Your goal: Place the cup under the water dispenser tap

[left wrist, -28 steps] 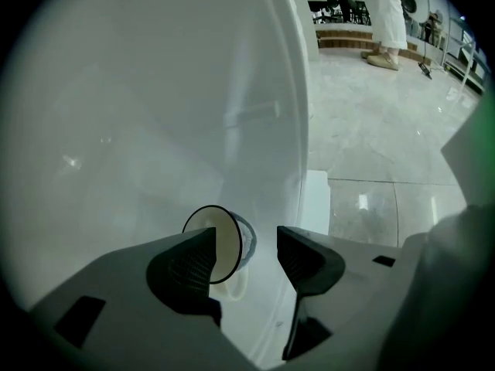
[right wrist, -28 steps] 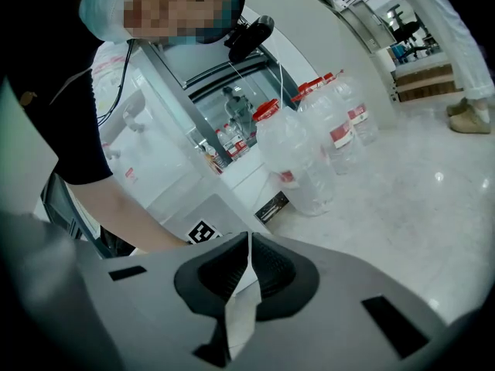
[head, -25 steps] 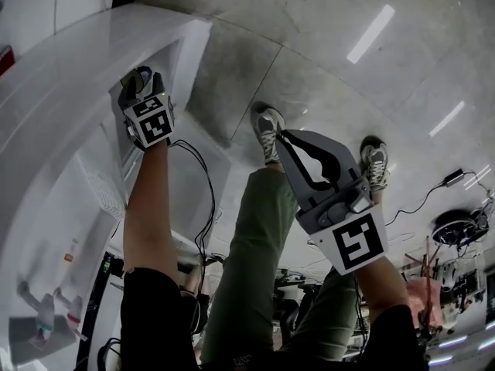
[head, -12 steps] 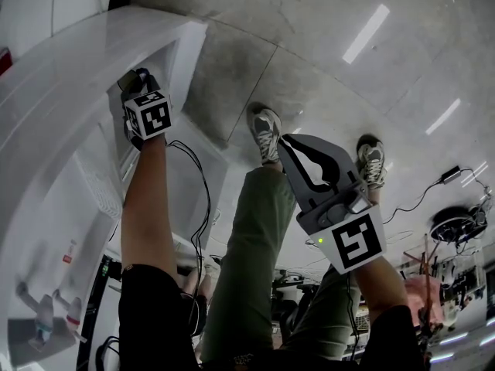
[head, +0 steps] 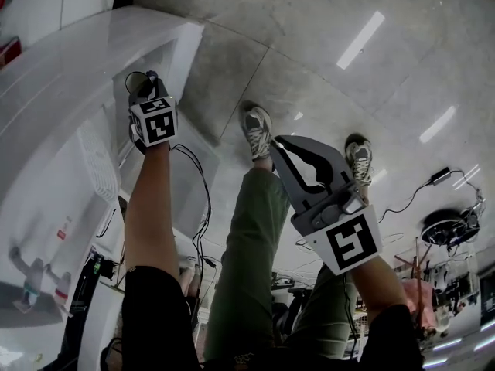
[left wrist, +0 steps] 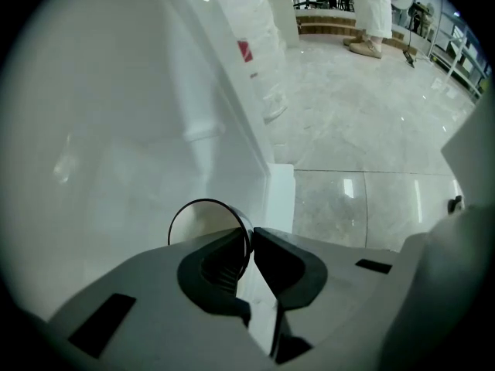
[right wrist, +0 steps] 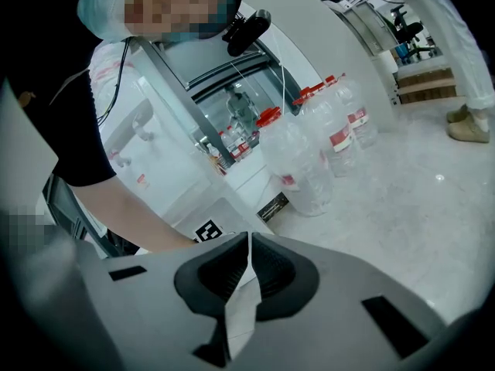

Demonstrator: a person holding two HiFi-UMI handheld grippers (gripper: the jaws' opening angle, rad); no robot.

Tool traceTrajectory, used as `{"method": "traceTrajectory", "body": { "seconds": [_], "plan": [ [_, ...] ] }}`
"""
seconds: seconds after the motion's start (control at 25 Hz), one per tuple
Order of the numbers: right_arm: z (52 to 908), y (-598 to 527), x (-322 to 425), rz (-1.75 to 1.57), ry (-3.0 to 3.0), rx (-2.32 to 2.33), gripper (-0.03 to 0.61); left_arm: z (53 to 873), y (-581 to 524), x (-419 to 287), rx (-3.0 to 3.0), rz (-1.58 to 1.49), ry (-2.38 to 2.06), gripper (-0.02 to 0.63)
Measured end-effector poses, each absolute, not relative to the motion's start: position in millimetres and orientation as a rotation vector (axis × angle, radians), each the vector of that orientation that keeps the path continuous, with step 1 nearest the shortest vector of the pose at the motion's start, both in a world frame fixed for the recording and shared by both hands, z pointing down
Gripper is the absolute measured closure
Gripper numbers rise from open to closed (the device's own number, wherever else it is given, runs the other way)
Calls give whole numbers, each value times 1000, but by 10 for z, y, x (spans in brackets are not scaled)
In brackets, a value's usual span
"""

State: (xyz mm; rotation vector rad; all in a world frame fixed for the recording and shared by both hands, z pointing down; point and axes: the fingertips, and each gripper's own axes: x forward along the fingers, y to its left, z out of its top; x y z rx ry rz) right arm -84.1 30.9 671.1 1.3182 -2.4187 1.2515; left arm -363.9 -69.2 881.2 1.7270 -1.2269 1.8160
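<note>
A clear cup [head: 138, 79] shows at the upper left of the head view, against the white water dispenser [head: 69, 76]. My left gripper [head: 144, 85] pinches the cup's wall; its jaws are closing, and the pads press the rim. In the left gripper view the cup's round rim [left wrist: 203, 221] sits just left of the left gripper's [left wrist: 250, 242] tips, in front of the dispenser's white face [left wrist: 155, 130]. Two taps [head: 31, 280] show low at the head view's left. My right gripper [head: 276, 143] hangs shut and empty over the floor, its tips [right wrist: 247, 242] together.
Several clear water bottles with red caps [right wrist: 309, 161] stand on the floor by a glass-fronted cabinet [right wrist: 232, 103]. My own shoes [head: 257, 126] and legs are under the right gripper. Cables [head: 421, 195] lie on the floor at the right. Another person's legs [left wrist: 370, 22] stand far off.
The left gripper's jaws have closed on the cup's wall and the hand has shifted a little right with it. The right gripper has drifted slightly up and left.
</note>
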Motion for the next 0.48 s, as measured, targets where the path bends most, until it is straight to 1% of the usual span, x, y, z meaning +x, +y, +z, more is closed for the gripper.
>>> {"method": "traceTrajectory", "body": {
  "seconds": [0.16, 0.48],
  "plan": [
    [6457, 389, -668, 1220, -2446, 1287, 534, 8578, -534, -3326, 1768, 1808, -1194, 563],
    [5800, 530, -163, 1121, -2510, 1207, 534, 7958, -101, -2535, 1797, 1678, -1203, 563]
  ]
}}
